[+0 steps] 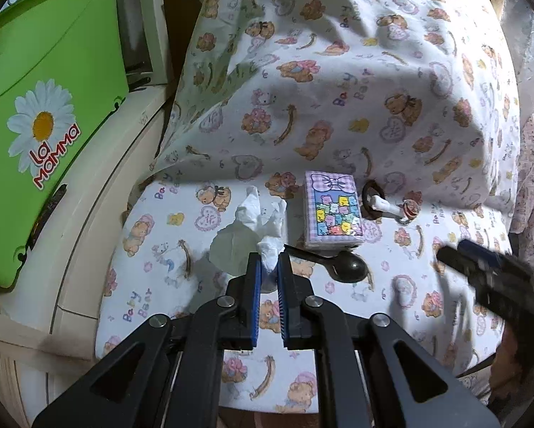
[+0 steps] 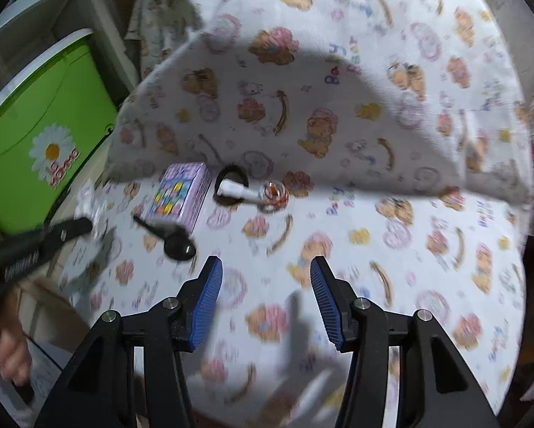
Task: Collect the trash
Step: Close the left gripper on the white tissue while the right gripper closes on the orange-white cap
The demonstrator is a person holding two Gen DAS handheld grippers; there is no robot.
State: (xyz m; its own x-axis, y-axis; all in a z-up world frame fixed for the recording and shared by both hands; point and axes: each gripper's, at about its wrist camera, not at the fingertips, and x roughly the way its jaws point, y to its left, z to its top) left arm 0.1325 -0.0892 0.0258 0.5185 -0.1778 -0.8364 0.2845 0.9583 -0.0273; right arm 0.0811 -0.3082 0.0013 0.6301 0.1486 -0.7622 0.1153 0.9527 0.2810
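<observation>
In the left wrist view, my left gripper [image 1: 268, 258] is shut on a crumpled white tissue [image 1: 249, 228] just above the bear-print sheet [image 1: 391, 114]. Right of the tissue lie a black plastic spoon [image 1: 345, 265], a purple tissue pack [image 1: 333, 210] and a lollipop [image 1: 409, 208] whose white stick rests across a black hair tie [image 1: 370, 196]. My right gripper [image 2: 267, 285] hangs open over bare sheet with nothing between its pads. The spoon [image 2: 178, 244] lies ahead of it to the left and the lollipop [image 2: 274, 194] is further back. It appears blurred at the right edge of the left wrist view [image 1: 452, 249].
A green bin [image 1: 46, 107] with a daisy logo stands at the left on a cream surface [image 1: 99, 221], beside the sheet's edge. The sheet rises in a draped mound behind the objects. A hand [image 2: 10, 353] shows at the lower left of the right wrist view.
</observation>
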